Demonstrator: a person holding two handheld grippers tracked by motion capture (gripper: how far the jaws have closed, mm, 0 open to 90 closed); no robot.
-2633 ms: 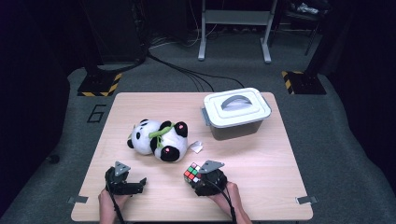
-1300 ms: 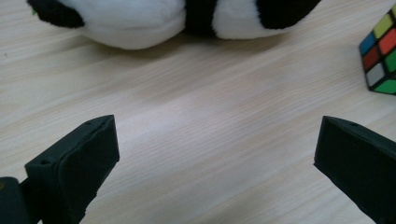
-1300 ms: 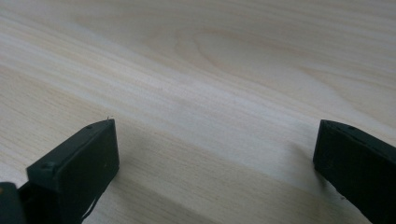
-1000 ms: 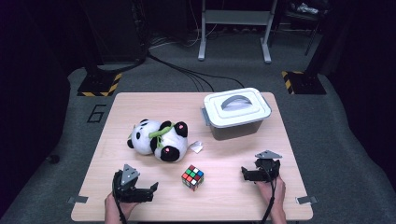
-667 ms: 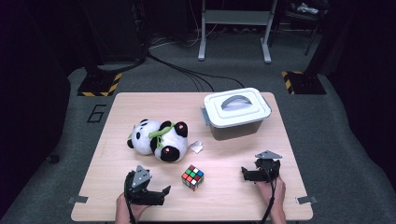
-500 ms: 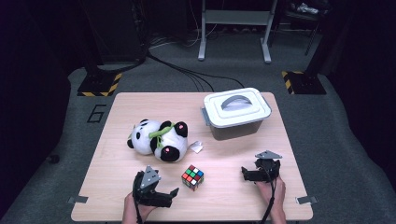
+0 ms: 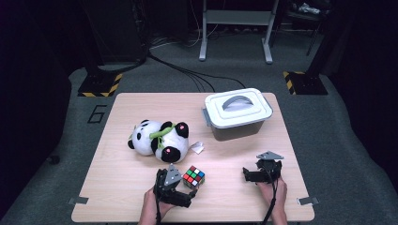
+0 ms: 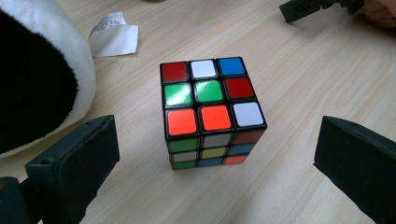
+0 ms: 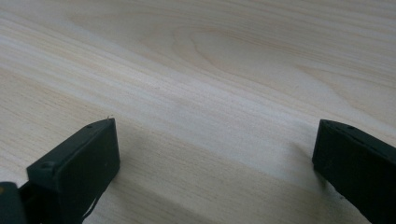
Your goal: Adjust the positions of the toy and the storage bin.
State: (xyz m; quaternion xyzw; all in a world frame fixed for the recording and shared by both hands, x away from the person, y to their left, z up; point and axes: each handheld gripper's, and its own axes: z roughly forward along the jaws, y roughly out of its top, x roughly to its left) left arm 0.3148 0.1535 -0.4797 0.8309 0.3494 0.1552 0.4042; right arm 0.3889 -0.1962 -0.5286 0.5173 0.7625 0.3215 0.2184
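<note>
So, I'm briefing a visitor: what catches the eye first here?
The scrambled puzzle cube near the table's front edge, framed between the open left tongs. Behind it lies a plush panda, and a lidded grey box sits at the far right.

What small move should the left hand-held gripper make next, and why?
Probably ease the left hand-held gripper forward a little and then close. Its jaws stand open, one on each side of the puzzle cube, without touching it, and the cube sits slightly ahead of them on the table.
</note>
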